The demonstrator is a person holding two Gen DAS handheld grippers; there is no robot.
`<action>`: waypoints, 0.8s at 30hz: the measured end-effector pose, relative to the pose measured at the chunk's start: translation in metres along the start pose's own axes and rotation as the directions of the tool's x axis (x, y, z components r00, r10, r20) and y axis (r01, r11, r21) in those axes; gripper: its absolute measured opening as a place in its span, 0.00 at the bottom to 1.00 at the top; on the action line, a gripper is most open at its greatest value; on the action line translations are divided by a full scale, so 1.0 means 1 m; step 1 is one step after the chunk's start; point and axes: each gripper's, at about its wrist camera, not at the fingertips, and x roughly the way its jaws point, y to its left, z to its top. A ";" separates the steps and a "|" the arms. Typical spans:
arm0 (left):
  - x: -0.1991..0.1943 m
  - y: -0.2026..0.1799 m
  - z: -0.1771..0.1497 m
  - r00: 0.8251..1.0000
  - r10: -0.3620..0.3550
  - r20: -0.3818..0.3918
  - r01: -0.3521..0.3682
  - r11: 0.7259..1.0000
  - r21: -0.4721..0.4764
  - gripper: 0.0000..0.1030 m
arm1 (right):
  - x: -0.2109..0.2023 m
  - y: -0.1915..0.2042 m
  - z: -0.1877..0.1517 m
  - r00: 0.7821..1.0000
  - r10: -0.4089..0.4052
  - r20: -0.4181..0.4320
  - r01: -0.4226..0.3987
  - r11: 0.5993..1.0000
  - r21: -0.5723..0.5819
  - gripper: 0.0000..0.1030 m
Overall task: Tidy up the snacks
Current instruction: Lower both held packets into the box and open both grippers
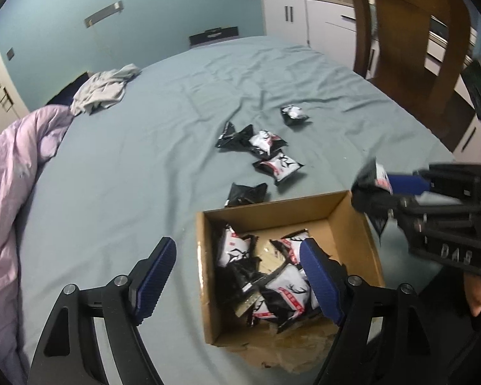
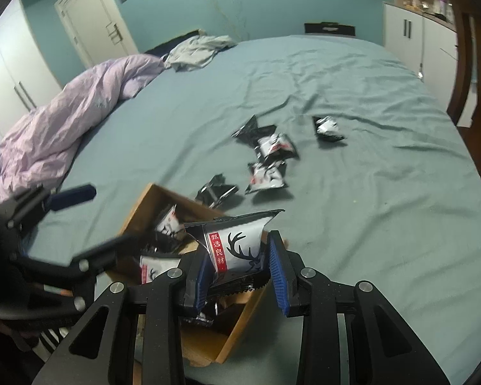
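A brown cardboard box (image 1: 272,205) sits on the grey-blue bedsheet and holds several black-and-white snack packets (image 1: 285,288). My left gripper (image 1: 239,279) hangs open over the box's left part, with nothing pressed between its blue pads. My right gripper (image 2: 237,256) is shut on a packet with a deer-antler print (image 2: 240,247), held above the box's near right corner (image 2: 240,320). From the left wrist view that held packet (image 1: 372,176) shows beside the box's far right corner. Several loose packets (image 1: 279,166) (image 2: 267,176) lie on the sheet beyond the box.
A crumpled lilac duvet (image 1: 12,173) covers the bed's left side, with a grey garment (image 1: 102,89) behind it. A wooden chair (image 1: 410,41) and white cabinets (image 1: 304,19) stand at the right. A white door (image 2: 93,16) is at the back left.
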 end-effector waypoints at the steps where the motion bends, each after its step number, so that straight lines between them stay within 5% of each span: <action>1: 0.001 0.002 0.000 1.000 0.003 -0.008 -0.003 1.000 -0.011 0.78 | 0.004 0.002 0.000 1.000 0.011 -0.022 -0.011 1.000 -0.008 0.31; 14: 0.005 0.018 0.000 0.999 -0.009 -0.037 0.006 0.997 -0.082 0.78 | 0.036 0.022 0.005 0.984 0.000 -0.179 -0.014 0.997 -0.077 0.33; 20: 0.005 0.017 0.000 0.999 -0.003 -0.041 0.000 0.997 -0.078 0.78 | 0.027 0.022 0.002 0.992 -0.028 -0.125 0.022 0.998 -0.051 0.52; 24: 0.007 0.015 0.000 0.999 -0.006 -0.049 0.002 0.997 -0.071 0.78 | 0.002 0.009 0.003 1.000 -0.025 -0.003 0.025 1.000 0.010 0.58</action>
